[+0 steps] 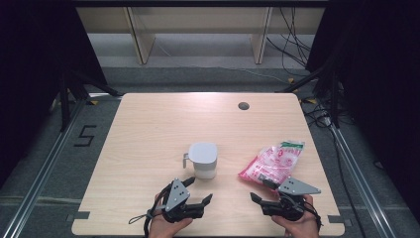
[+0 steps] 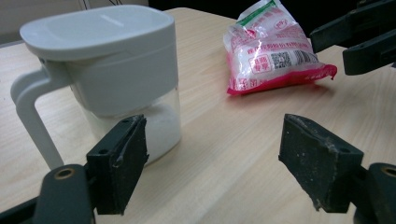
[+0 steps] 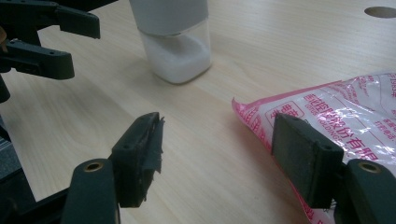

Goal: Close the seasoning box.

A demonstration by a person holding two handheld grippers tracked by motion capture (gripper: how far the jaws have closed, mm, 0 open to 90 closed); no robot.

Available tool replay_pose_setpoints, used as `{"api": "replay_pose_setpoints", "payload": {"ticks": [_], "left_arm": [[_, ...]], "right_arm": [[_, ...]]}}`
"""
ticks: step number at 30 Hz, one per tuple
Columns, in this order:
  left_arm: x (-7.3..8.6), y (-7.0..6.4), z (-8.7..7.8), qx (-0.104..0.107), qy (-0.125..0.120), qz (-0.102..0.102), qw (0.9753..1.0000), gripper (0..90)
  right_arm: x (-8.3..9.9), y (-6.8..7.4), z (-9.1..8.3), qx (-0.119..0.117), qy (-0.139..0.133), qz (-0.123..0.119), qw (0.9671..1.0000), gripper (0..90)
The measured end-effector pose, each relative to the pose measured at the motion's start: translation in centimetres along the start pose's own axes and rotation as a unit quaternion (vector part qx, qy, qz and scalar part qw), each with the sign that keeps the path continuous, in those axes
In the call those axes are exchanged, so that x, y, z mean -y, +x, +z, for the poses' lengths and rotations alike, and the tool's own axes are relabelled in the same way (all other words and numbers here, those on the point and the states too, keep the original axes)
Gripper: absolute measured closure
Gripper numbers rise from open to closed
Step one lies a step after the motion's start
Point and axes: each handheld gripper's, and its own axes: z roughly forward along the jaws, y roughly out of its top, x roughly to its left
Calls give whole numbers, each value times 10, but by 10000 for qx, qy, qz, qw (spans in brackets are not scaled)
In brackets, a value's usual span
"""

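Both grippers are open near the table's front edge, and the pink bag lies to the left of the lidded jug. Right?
Not quite: the pink bag lies to the right of the lidded jug, as the high view shows. The left gripper and right gripper are indeed open near the front edge.

jug point(image 1: 203, 160) mid-table point(image 1: 148, 129), bag point(image 1: 273, 161) to its right

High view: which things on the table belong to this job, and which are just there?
In the job:
- lidded container holding white powder
- pink bag
- left hand-held gripper, open
- right hand-held gripper, open

Just there:
- grey grommet in the table
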Motion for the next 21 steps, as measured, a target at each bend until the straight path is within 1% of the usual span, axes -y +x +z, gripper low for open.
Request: {"api": "replay_pose_setpoints", "payload": {"ticks": [1, 2, 3, 4, 5, 6, 7, 8, 9, 10, 11, 12, 13, 14, 15, 16, 17, 18, 19, 20, 21], "left_arm": [[1, 0, -1, -17, 26, 123, 9999, 228], [2, -2, -2, -51, 22, 78, 10000, 228], [4, -4, -4, -64, 37, 63, 10000, 228], [5, -5, -4, -30, 2, 40, 10000, 228], [6, -3, -5, -32, 21, 239, 9997, 228], [8, -5, -6, -64, 45, 124, 9999, 228], [9, -5, -7, -131, 108, 134, 9998, 227], [11, -6, -6, -66, 102, 86, 9999, 226], [14, -6, -5, -63, 83, 66, 9999, 225], [17, -6, -5, -45, 159, 19, 9999, 225], [18, -6, -6, -87, 214, 43, 9997, 225], [21, -7, -5, -33, 119, -48, 9999, 224], [22, -7, -5, -30, 137, -36, 9999, 223], [23, -8, -6, -21, 156, -16, 9999, 223], [24, -8, -7, -57, 203, -5, 9998, 223], [25, -9, -7, -29, 167, -17, 9999, 223], [24, -7, -6, 15, 127, 135, 9998, 223], [25, -9, -8, -36, 241, 33, 9997, 224], [26, -11, -7, 23, 216, -22, 9998, 224], [26, -13, -7, 29, 221, -1, 9998, 224], [26, -12, -7, 55, 208, 128, 9997, 224]], "right_arm": [[0, 1, -1, -1, 7, 6, 10000, 340], [1, 1, -2, -29, 34, 5, 10000, 340], [2, 3, -2, -37, 31, 89, 9999, 339], [3, 4, -3, -46, 62, 93, 9999, 338], [4, 4, -3, -23, 72, 41, 10000, 338], [5, 6, -4, -54, 123, 120, 9998, 337], [5, 6, -5, -58, 144, 69, 9999, 336], [7, 7, -4, -55, 138, 89, 9999, 335], [8, 8, -4, -59, 96, 5, 9999, 335], [8, 7, -3, -109, 165, -42, 9998, 334], [10, 10, -3, -101, 253, 16, 9996, 334], [11, 10, -2, -97, 286, -92, 9995, 333], [12, 13, -3, -105, 416, -1, 9991, 331], [13, 11, -1, -214, 354, -124, 9991, 331], [14, 14, -2, -97, 439, -127, 9989, 329], [15, 17, -3, -115, 506, -31, 9986, 329], [16, 16, -2, -85, 447, -265, 9986, 328], [17, 17, -1, -132, 485, -262, 9984, 327], [17, 19, -1, -177, 522, -285, 9981, 326], [18, 21, -1, -224, 558, -272, 9978, 326], [18, 21, 0, -248, 525, -344, 9977, 326]]}}
